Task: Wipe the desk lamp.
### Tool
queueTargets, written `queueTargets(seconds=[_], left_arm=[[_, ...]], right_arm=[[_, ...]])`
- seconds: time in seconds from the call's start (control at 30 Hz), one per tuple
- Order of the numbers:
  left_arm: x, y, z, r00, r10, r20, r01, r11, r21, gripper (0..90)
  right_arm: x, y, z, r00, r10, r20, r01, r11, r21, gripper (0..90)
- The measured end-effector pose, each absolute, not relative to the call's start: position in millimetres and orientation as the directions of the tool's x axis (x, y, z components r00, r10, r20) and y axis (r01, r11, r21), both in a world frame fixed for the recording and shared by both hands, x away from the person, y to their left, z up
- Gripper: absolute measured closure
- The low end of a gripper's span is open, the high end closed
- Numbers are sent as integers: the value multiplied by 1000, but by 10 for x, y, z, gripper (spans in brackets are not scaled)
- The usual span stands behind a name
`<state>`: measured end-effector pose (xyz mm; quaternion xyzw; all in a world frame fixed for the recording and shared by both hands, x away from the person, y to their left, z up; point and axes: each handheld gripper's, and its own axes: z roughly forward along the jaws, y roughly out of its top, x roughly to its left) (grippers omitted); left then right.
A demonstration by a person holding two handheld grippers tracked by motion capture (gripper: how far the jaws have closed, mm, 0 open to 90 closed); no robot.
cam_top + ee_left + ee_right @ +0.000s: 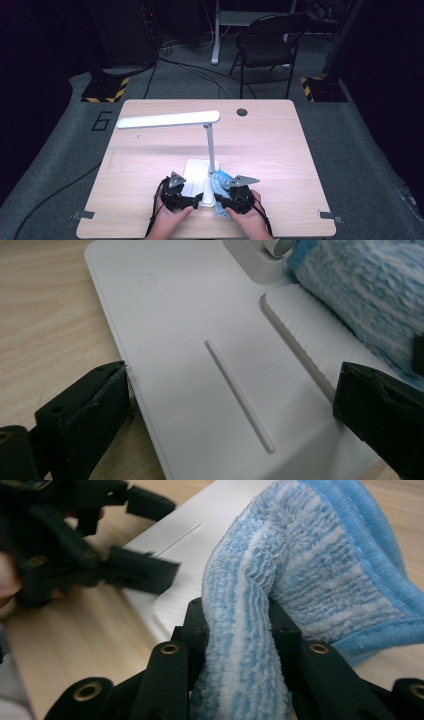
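On the lamp base [196, 176], at the near edge of the bench [280, 150], the work looks like wiping. The right tongs [239, 625] are clamped on a fold of the blue cloth [320, 570], which lies over the base's right side beside the lamp's post [211, 145]. The left tongs [230, 405] stand wide apart, straddling the base's left part, one pad touching its left edge; whether they pinch it I cannot tell. To wipe well, brace the base and drag the cloth flat.
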<state>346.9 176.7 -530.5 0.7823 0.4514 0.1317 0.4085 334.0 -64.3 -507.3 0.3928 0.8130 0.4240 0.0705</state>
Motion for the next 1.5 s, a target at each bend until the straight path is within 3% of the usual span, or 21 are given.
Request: queueTargets(seconds=[0.27,0.9,1.5], left_arm=[[3469,1766,-5307,559,813,-163,597,-258,760,17],[3467,1773,-5304,561,813,-157,595,-264,759,20],[3466,1771,-5305,558,814,-162,597,-259,759,21]], right_arm=[[3130,-659,-5073,-708,671,219,567,356,743,684],[3556,-690,-5096,-642,728,241,602,283,747,671],[3384,-699,-5070,-682,690,243,588,320,743,663]])
